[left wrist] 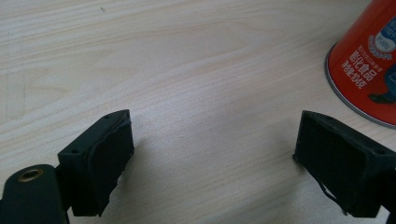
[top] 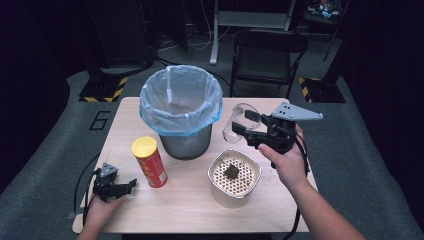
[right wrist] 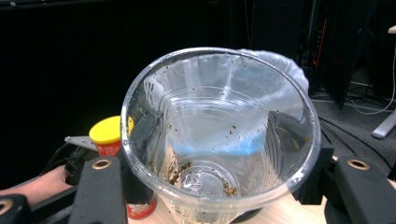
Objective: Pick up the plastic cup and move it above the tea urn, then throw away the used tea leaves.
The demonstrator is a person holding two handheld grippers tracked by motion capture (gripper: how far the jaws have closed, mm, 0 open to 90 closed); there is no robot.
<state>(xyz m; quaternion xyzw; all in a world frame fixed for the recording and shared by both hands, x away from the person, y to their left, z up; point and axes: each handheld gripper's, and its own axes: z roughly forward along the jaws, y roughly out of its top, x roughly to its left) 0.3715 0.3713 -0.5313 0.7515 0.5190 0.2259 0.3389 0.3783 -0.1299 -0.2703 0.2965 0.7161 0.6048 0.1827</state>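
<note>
Fingers point(right wrist: 140, 135) of right gripper point(top: 250, 131) pinch clear plastic cup point(top: 239, 122) at 3 o'clock of bin point(top: 181, 107); light, flimsy, crushable, so grip mid-wall gently. Left gripper point(top: 129, 184) fingers spread, empty.

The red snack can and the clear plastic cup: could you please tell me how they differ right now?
The red snack can stands on the table, untouched; the clear plastic cup is held tilted in the air by the right gripper. The can is opaque with its yellow lid on; the cup is see-through, open, with brown crumbs inside. Both are round containers.
</note>
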